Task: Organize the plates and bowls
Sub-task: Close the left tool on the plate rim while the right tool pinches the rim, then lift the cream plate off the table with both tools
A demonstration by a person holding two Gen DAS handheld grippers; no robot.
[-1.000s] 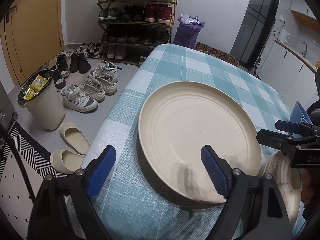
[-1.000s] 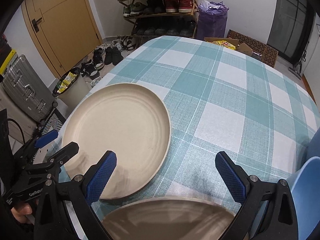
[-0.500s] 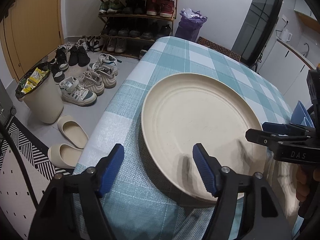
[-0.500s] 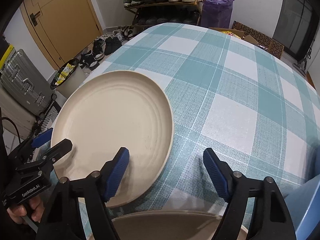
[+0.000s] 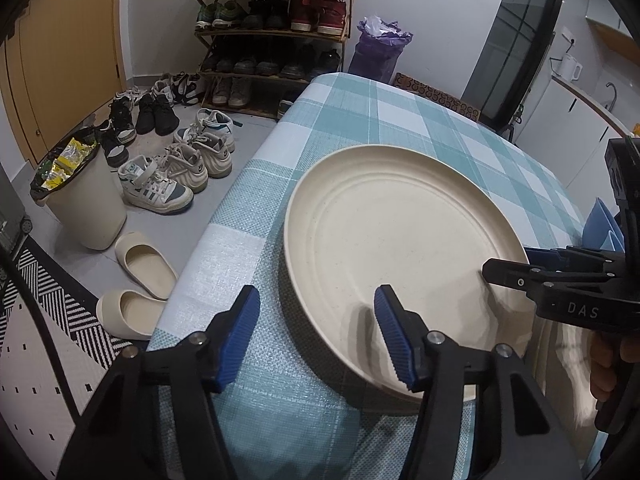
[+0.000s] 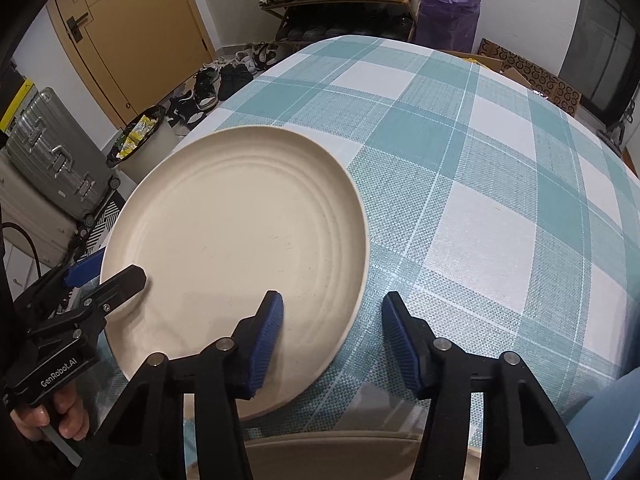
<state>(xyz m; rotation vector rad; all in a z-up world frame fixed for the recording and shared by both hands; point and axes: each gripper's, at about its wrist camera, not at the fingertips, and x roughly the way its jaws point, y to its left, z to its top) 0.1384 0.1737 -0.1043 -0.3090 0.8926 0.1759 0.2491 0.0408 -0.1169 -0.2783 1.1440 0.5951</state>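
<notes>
Left to right across the checked tablecloth point(image 6: 460, 152). Left gripper point(image 5: 316, 336) at the near left edge of the tabletop, jaws closing, roughly half open, straddling the near-left rim of the large cream plate point(image 5: 396, 240): one blue pad outside over cloth, the other inside over the plate floor. No pad contact with the rim visible yet; nothing held. Plate flat on the cloth, close to the left edge of the tabletop, overhanging nothing as far as can be told. Right gripper point(image 6: 332, 336) at the plate's near-right rim, jaws closing likewise, one pad over the plate floor, the other outside over the cloth; rim between them, not yet pinched. Second cream dish point(image 6: 332, 452) at the near edge under the right gripper, mostly hidden. Blue item point(image 6: 608, 428) at the near right corner, unidentified. Judgement: plate rigid, matte, probably light; raised rim the only usable grip site. Two opposed rim pinches should keep it level; a single pinch likely to let it tilt. Breakable or not, cannot tell.
</notes>
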